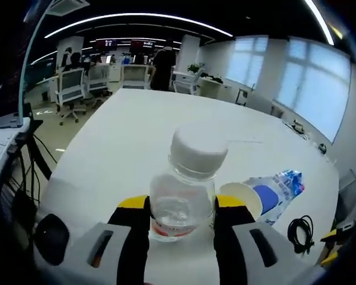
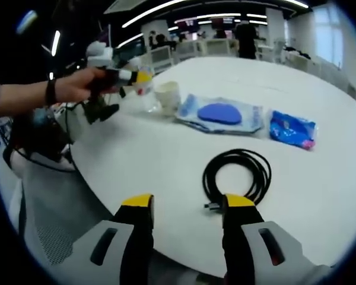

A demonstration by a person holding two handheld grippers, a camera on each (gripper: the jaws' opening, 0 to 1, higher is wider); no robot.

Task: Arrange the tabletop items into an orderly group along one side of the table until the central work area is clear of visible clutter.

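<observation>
In the left gripper view, the left gripper is clamped on a clear plastic bottle with a white cap; the yellow-tipped jaws press its lower body from both sides, and the bottle stands upright between them on the white table. A red band of label shows near the bottle's base, but its writing is too small to read. Just to the right of the bottle stands a paper cup, and beyond that lies a clear packet holding something blue; a coiled black cable lies further right, near the table edge. The far half of the table is bare and open. In the right gripper view, the right gripper hangs with its jaws apart and nothing between them, near the table's close edge. The coiled black cable lies just ahead of the right jaw. Further off lie the clear packet and a small blue wrapper, its print unreadable. At the left, a hand holds the left gripper at the bottle, beside the paper cup.
</observation>
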